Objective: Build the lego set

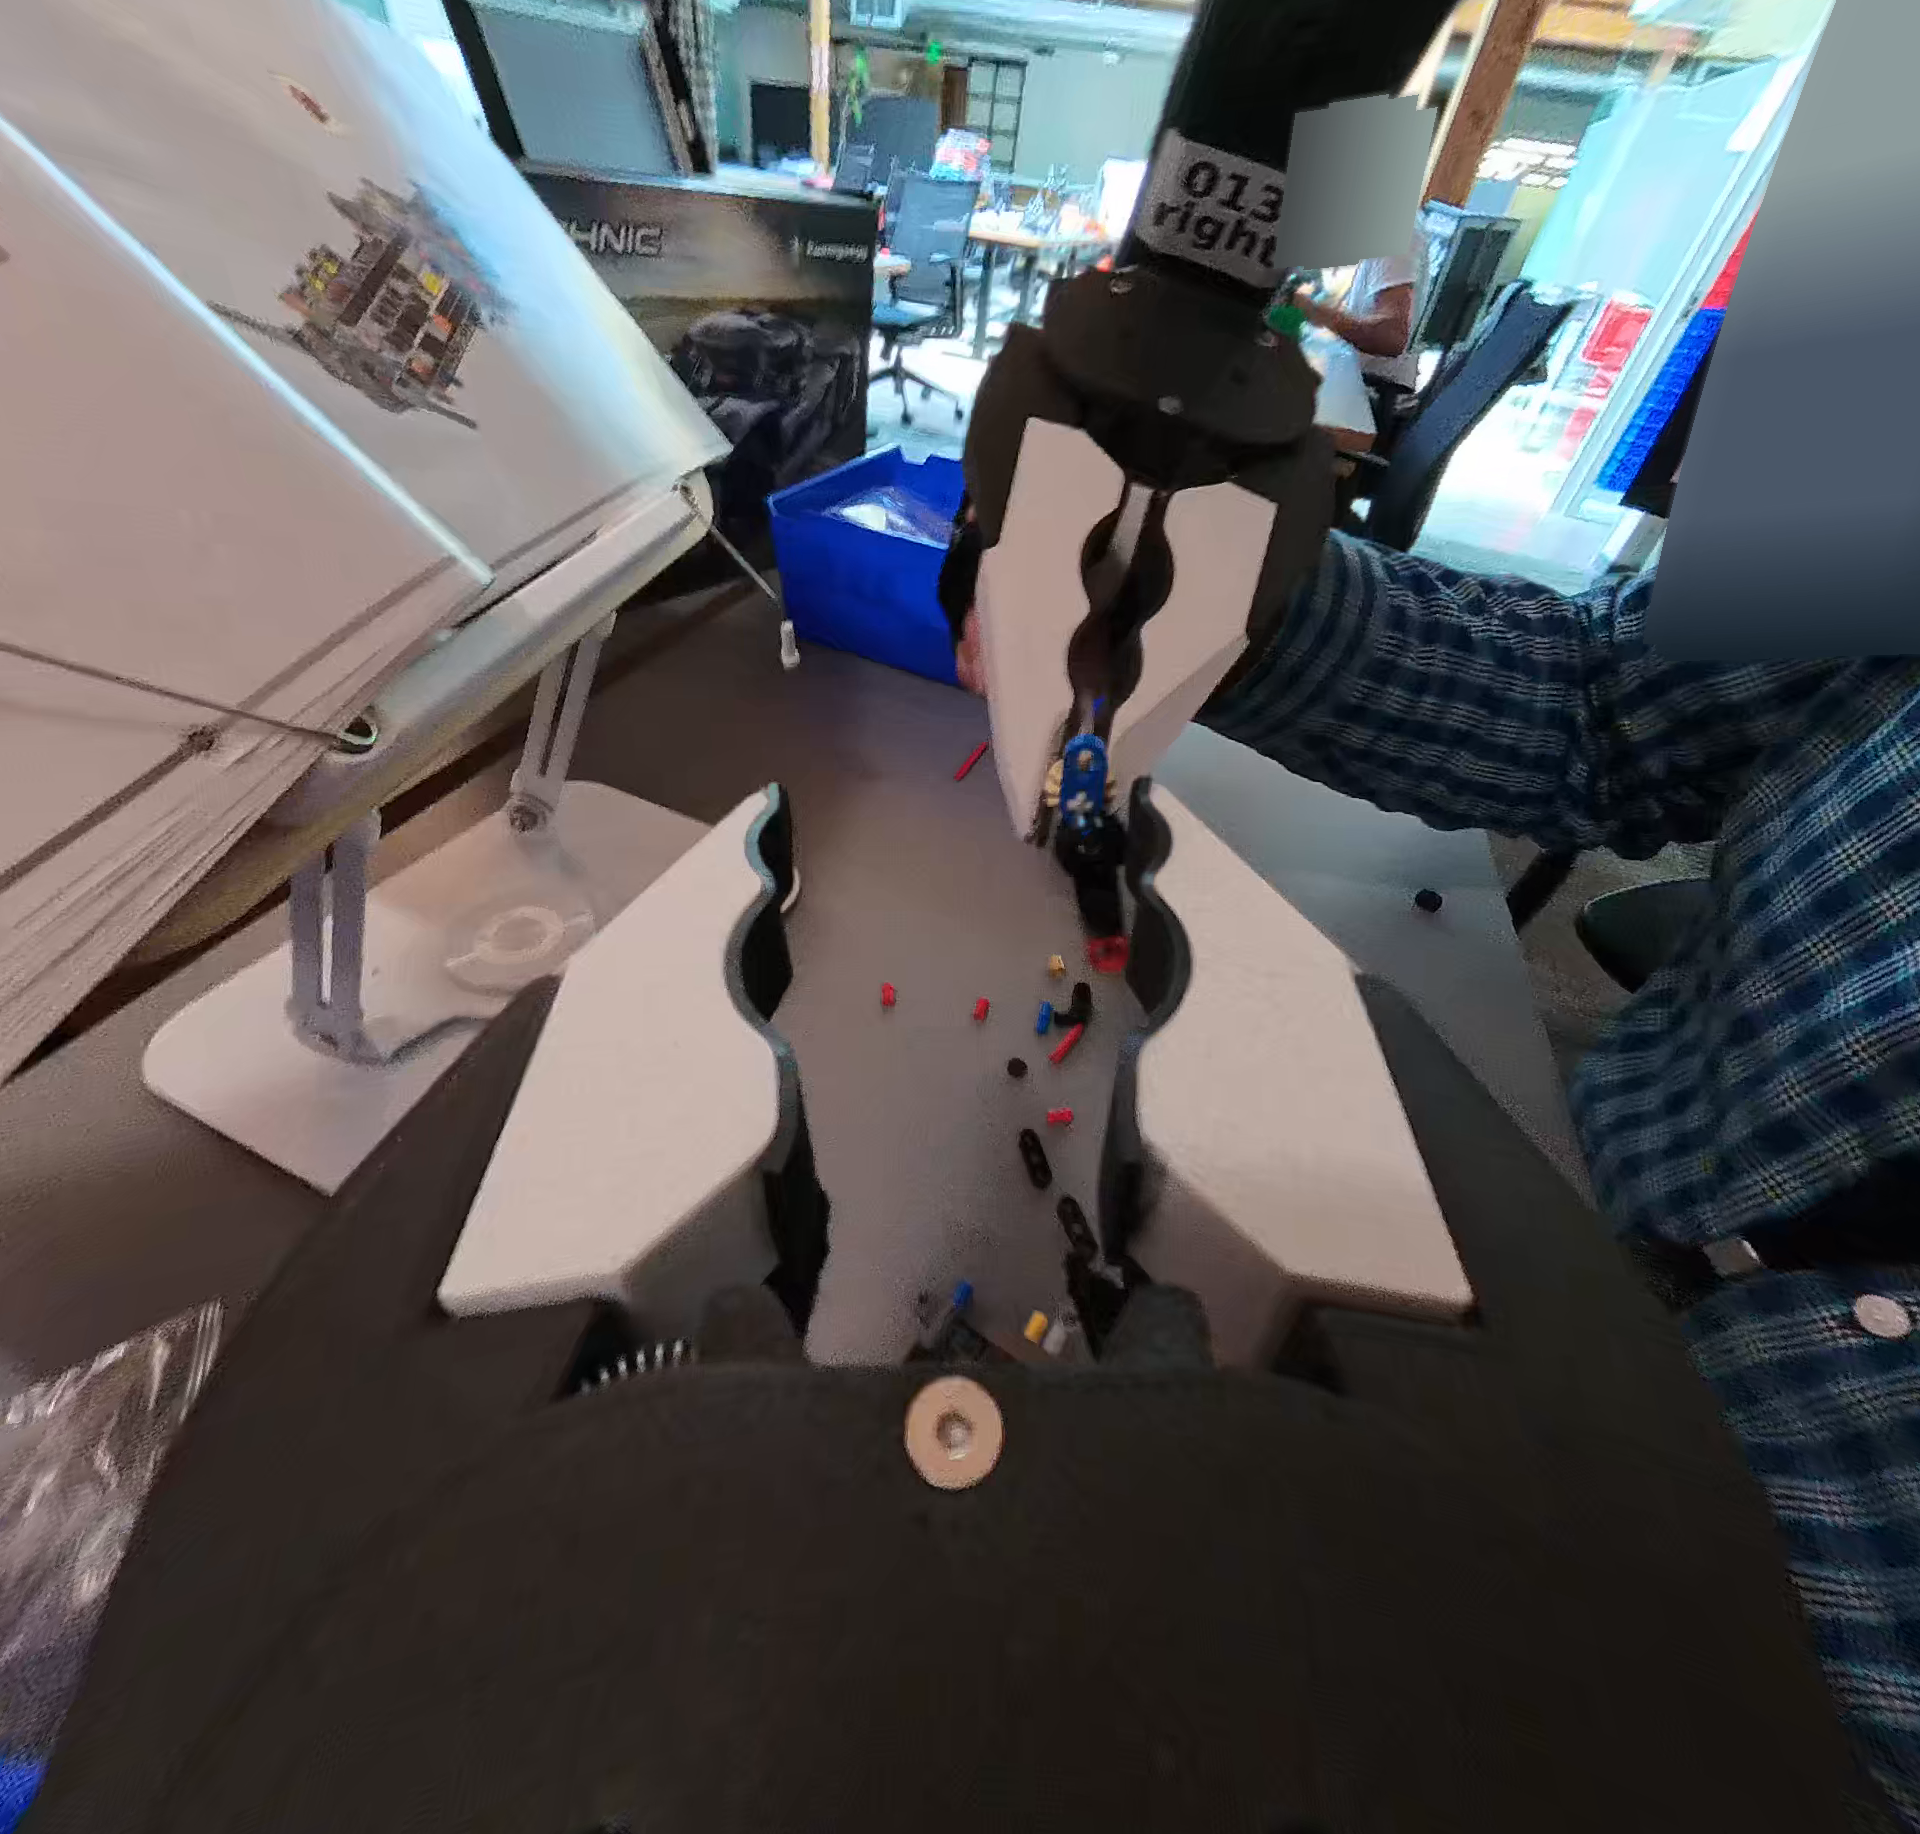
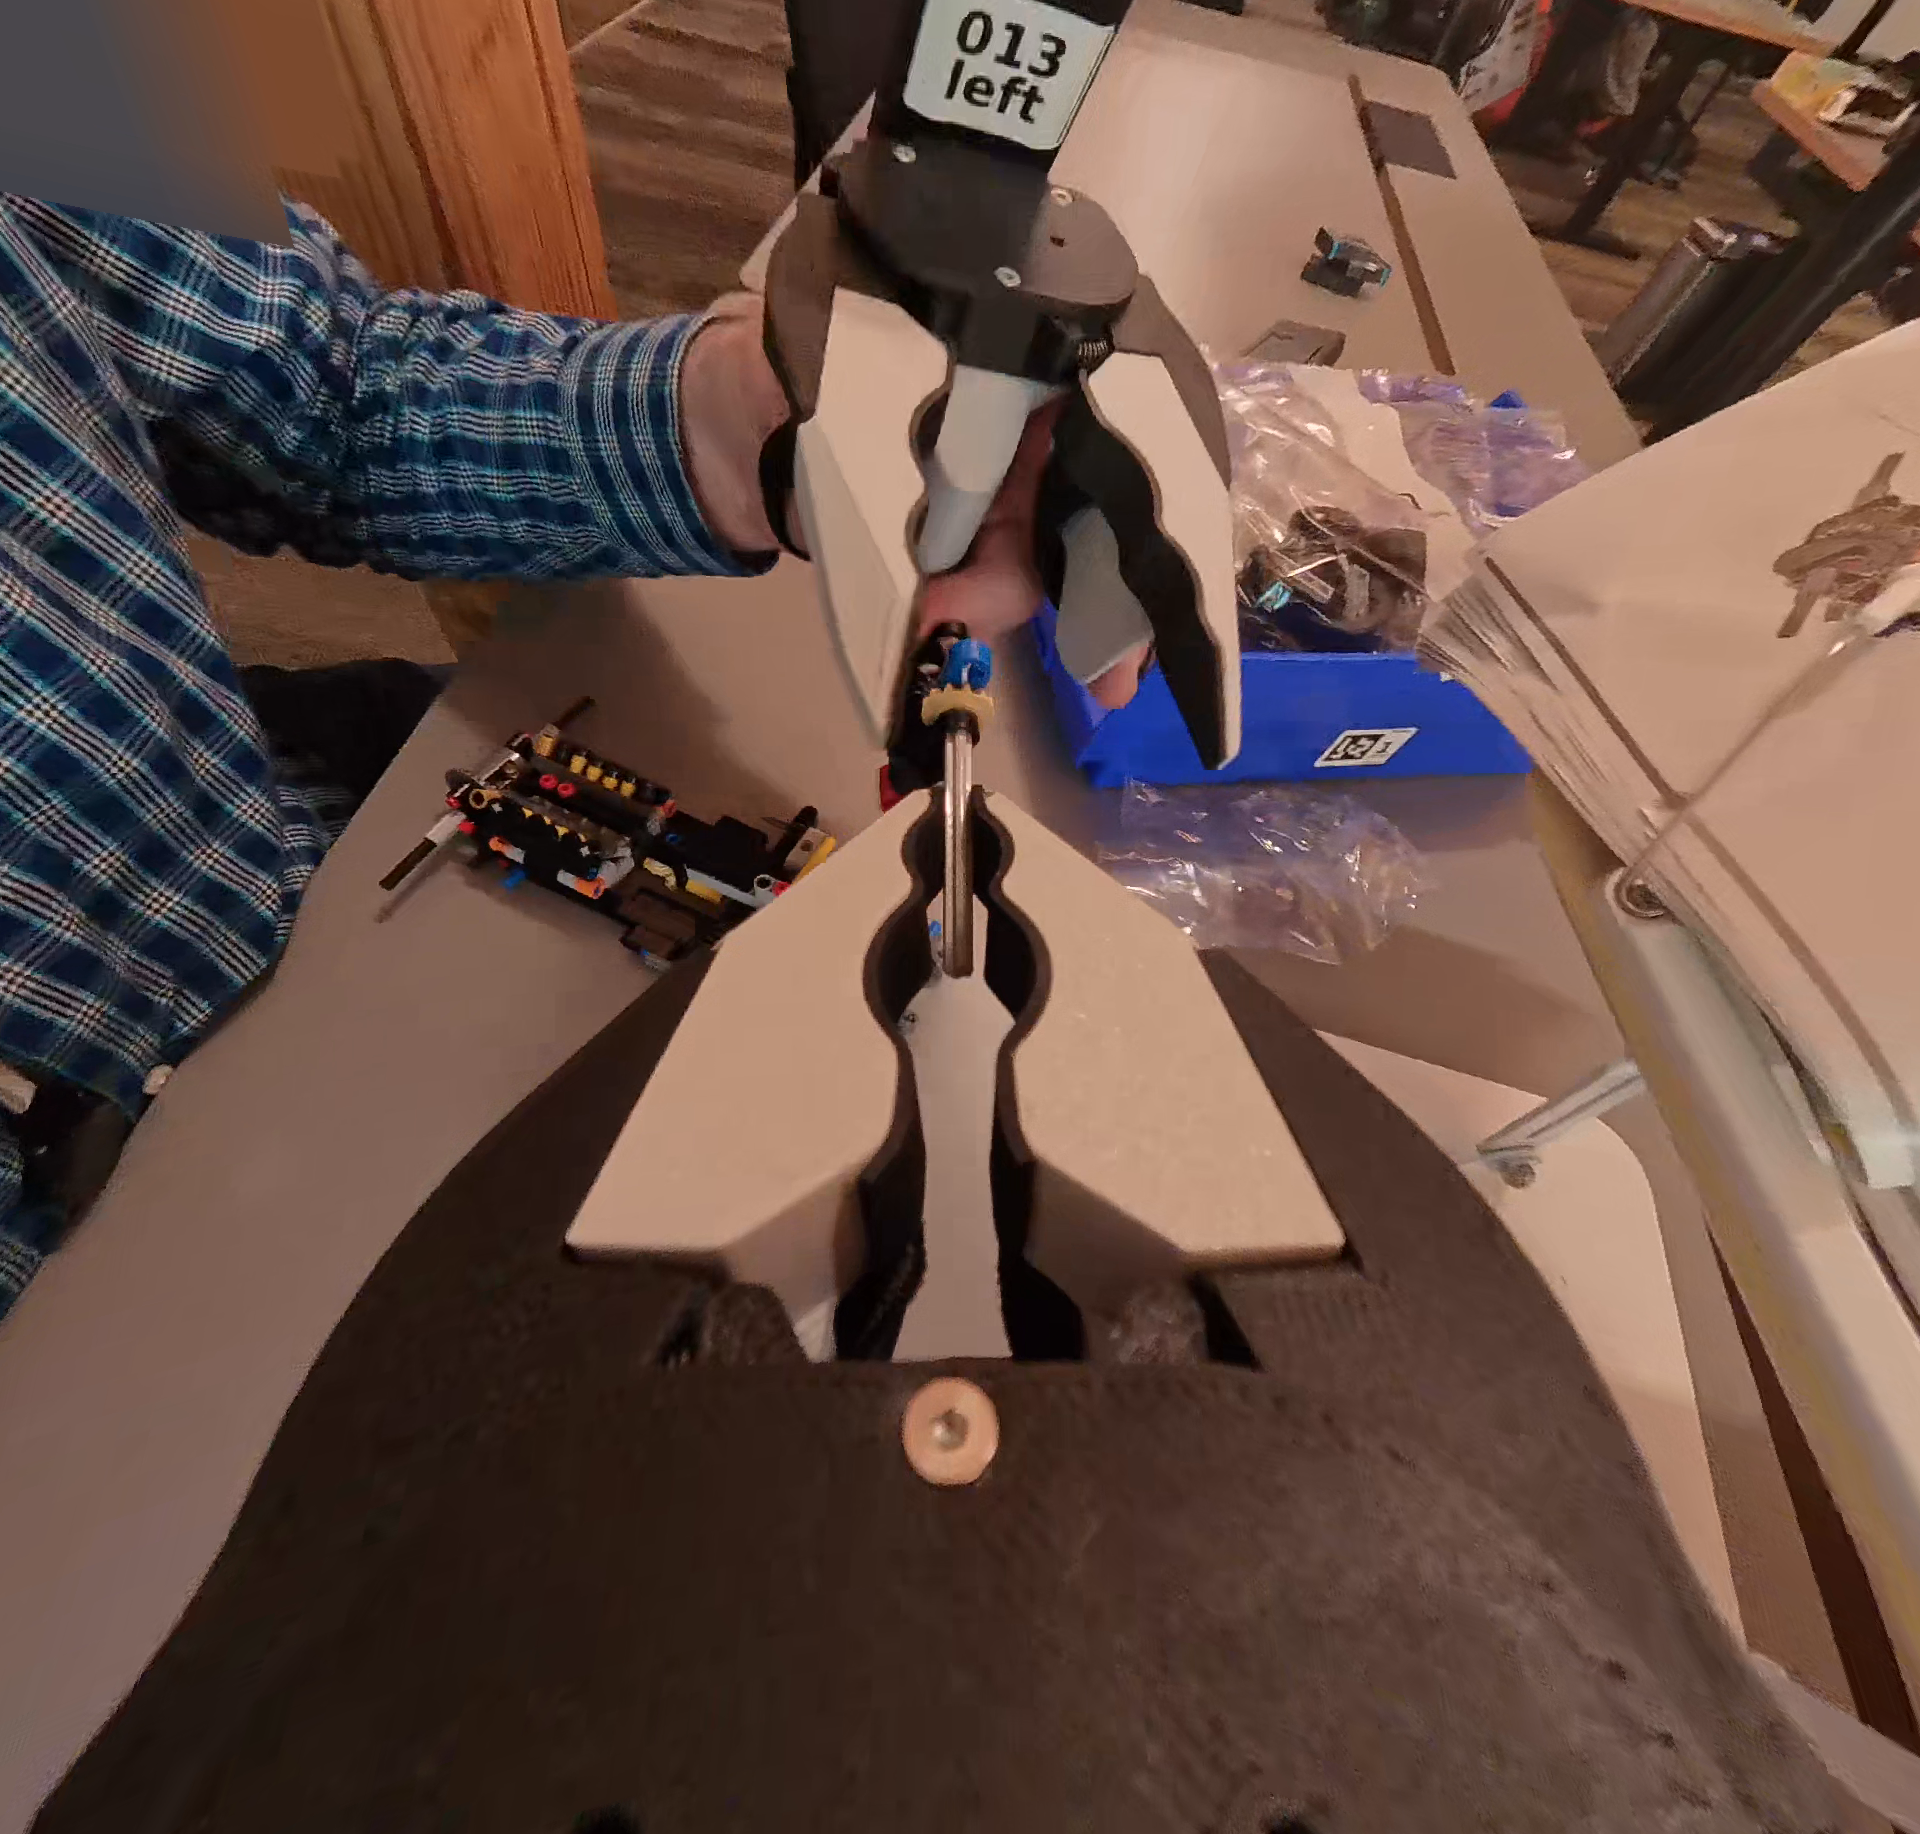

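Two grippers meet above the table (image 2: 436,1005). Right gripper (image 2: 958,797) clenched on a grey rod (image 2: 957,880) tipped with blue and tan pieces (image 2: 964,681); left gripper (image 1: 961,818) spread wide, that assembly against one finger.

table (image 1: 914,880): grey | on it: loose lego pieces (image 1: 1044,1017) (small), blue bin (image 2: 1299,719), part-built model (image 2: 603,839), plastic bags (image 2: 1262,865)

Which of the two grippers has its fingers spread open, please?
The left gripper, nearer in the left wrist view: its fingers stand wide apart above the loose pieces. The right gripper is closed on a metal rod.
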The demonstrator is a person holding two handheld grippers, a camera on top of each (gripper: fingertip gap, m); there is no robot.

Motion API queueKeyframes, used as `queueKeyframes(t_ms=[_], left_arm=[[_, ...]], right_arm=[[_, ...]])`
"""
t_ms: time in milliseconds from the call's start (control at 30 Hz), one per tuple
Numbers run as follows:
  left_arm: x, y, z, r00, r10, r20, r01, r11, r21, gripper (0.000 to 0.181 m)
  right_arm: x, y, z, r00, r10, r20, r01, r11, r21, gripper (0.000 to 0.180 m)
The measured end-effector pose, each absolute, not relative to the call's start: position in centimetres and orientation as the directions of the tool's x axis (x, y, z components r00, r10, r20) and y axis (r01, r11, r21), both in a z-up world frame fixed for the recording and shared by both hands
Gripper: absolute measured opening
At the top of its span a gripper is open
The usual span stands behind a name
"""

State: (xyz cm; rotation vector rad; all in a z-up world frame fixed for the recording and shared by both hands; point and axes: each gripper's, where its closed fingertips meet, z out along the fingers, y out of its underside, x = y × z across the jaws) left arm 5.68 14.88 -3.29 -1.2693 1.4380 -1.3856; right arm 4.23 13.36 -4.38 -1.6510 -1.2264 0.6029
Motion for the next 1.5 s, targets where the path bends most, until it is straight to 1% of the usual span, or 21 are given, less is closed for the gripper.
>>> queueKeyframes(t_ms=[33, 100, 167, 267, 333, 400, 467, 533, 567, 667, 700, 767, 867, 1033, 1167, 1233, 1333, 1433, 1500], left_arm=[[6.0, 14.8, -3.5, -0.24, -0.965, 0.11, -0.148, -0.075, -0.986, 0.057], [6.6, 14.6, -4.8, -0.263, -0.957, 0.125, -0.195, -0.074, -0.978, 0.057], [6.8, 14.5, -5.1, -0.289, -0.946, 0.146, -0.185, -0.094, -0.978, 0.057], [6.8, 14.3, -5.5, -0.323, -0.931, 0.172, -0.18, -0.118, -0.977, 0.051], [6.7, 14.4, -6.0, -0.326, -0.929, 0.173, -0.197, -0.112, -0.974, 0.046], [6.4, 14.3, -5.9, -0.341, -0.923, 0.175, -0.188, -0.116, -0.975, 0.038], [6.3, 14.3, -5.6, -0.345, -0.921, 0.182, -0.174, -0.128, -0.976, 0.028], [6.2, 14.4, -5.5, -0.343, -0.921, 0.183, -0.162, -0.134, -0.978, 0.013], [6.1, 14.3, -5.5, -0.353, -0.916, 0.188, -0.161, -0.139, -0.977, 0.009], [5.9, 14.0, -5.5, -0.371, -0.906, 0.203, -0.161, -0.153, -0.975, 0.005], [5.9, 13.9, -5.6, -0.38, -0.903, 0.202, -0.165, -0.148, -0.975, 0.005], [5.8, 13.7, -5.8, -0.385, -0.901, 0.201, -0.172, -0.144, -0.974, 0.005], [5.7, 13.5, -6.0, -0.403, -0.886, 0.228, -0.185, -0.165, -0.969, 0.005], [5.3, 13.1, -6.6, -0.423, -0.876, 0.232, -0.225, -0.147, -0.963, 0.005], [5.0, 12.3, -7.1, -0.448, -0.862, 0.238, -0.244, -0.138, -0.96, 0.007], [4.6, 12.0, -7.2, -0.46, -0.852, 0.247, -0.249, -0.144, -0.958, 0.013], [3.5, 12.0, -7.8, -0.463, -0.847, 0.263, -0.292, -0.135, -0.947, 0.039], [2.1, 13.1, -9.4, -0.419, -0.884, 0.208, -0.359, -0.049, -0.932, 0.048], [1.1, 13.5, -10.5, -0.408, -0.898, 0.166, -0.405, 0.016, -0.914, 0.048]], right_arm=[[4.4, 13.9, -4.5, 0.384, 0.912, 0.144, 0.458, -0.053, -0.888, 0.0], [4.7, 15.0, -4.8, 0.419, 0.898, 0.137, 0.483, -0.092, -0.871, 0.0], [4.7, 15.4, -4.8, 0.431, 0.893, 0.13, 0.486, -0.109, -0.867, 0.0], [4.8, 15.9, -4.9, 0.455, 0.882, 0.126, 0.484, -0.126, -0.866, 0.0], [5.2, 16.4, -5.1, 0.506, 0.856, 0.103, 0.474, -0.177, -0.863, 0.0], [5.2, 16.4, -5.0, 0.509, 0.856, 0.092, 0.456, -0.178, -0.872, 0.0], [5.3, 16.4, -5.3, 0.53, 0.846, 0.062, 0.448, -0.217, -0.867, 0.0], [5.0, 16.1, -5.0, 0.517, 0.853, 0.067, 0.445, -0.201, -0.873, 0.0], [4.9, 16.0, -4.9, 0.518, 0.853, 0.067, 0.444, -0.2, -0.873, 0.0], [4.7, 15.7, -5.0, 0.514, 0.854, 0.074, 0.457, -0.2, -0.867, 0.0], [4.6, 15.6, -5.0, 0.51, 0.857, 0.07, 0.457, -0.202, -0.866, 0.001], [4.7, 15.6, -5.0, 0.524, 0.849, 0.074, 0.46, -0.209, -0.863, 0.009], [4.6, 15.2, -4.8, 0.518, 0.851, 0.083, 0.463, -0.198, -0.864, 0.008], [4.5, 14.4, -4.8, 0.513, 0.855, 0.081, 0.466, -0.198, -0.863, 0.001], [4.2, 13.9, -5.4, 0.527, 0.848, 0.057, 0.455, -0.225, -0.862, 0.001], [4.0, 13.5, -5.5, 0.546, 0.836, 0.046, 0.434, -0.236, -0.869, 0.001], [3.8, 12.9, -5.9, 0.583, 0.812, 0.02, 0.391, -0.259, -0.883, 0.0], [3.6, 11.7, -6.3, 0.615, 0.789, -0.003, 0.353, -0.279, -0.893, 0.001], [3.3, 10.7, -6.9, 0.625, 0.78, -0.04, 0.328, -0.309, -0.893, 0.001]])
